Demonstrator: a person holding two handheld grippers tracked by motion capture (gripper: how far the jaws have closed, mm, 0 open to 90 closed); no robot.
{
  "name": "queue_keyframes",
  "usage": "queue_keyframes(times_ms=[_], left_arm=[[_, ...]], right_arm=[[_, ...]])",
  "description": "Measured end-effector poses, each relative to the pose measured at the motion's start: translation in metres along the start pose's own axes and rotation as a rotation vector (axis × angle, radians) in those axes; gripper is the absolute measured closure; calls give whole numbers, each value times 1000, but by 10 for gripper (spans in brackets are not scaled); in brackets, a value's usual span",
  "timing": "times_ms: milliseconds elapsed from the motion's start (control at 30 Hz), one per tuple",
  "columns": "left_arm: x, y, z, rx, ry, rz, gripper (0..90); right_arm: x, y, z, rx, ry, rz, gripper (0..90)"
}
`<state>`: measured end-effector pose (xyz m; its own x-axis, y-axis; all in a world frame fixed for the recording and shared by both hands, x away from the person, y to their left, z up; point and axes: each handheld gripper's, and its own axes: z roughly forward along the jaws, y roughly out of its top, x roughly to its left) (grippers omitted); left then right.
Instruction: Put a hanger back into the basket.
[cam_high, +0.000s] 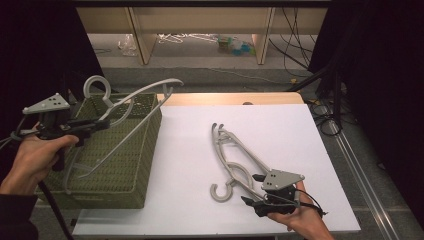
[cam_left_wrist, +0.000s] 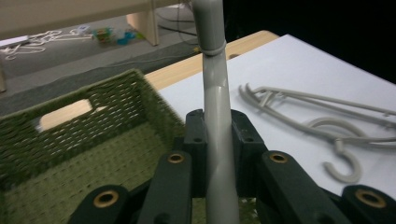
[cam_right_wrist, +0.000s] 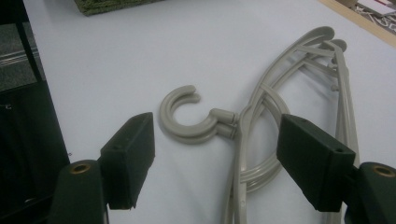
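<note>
Grey hanger (cam_high: 131, 100) held above the green woven basket (cam_high: 131, 175), hook up, tilted, one arm reaching past the basket's far rim. Left gripper (cam_high: 97, 124) clamps its bar; in the left gripper view the jaws press tight on the grey bar (cam_left_wrist: 217, 140). Right of the basket, on the white tabletop (cam_high: 280, 125), lie stacked hangers (cam_high: 235, 155), hooks toward the near edge. Right gripper (cam_high: 256, 190) sits just beside them, jaws spread wide around nothing.

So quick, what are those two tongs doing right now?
Left tongs: closed on a grey hanger over the basket.
Right tongs: open, empty, by the hangers.
</note>
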<state>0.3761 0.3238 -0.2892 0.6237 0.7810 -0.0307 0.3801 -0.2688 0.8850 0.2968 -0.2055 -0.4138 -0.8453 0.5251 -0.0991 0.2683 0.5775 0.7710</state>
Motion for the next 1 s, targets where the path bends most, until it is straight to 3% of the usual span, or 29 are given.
queue_keyframes(times_ms=[267,300,333,500,800,1000], left_arm=[[31,-13,2,13,40,-13,790],[34,-14,2,23,52,-29,790],[37,-14,3,32,57,-11,790],[49,-22,5,47,90,-11,789],[65,-37,-2,50,121,-24,789],[71,-48,-2,87,144,-20,789]], right_arm=[[-1,-1,2,-1,-7,1,289],[-1,-1,2,-3,-10,8,289],[-2,-1,1,-4,-6,6,287],[-3,-2,1,-5,-14,15,277],[-4,-3,2,-2,-19,20,263],[-4,-2,3,-2,-16,19,263]])
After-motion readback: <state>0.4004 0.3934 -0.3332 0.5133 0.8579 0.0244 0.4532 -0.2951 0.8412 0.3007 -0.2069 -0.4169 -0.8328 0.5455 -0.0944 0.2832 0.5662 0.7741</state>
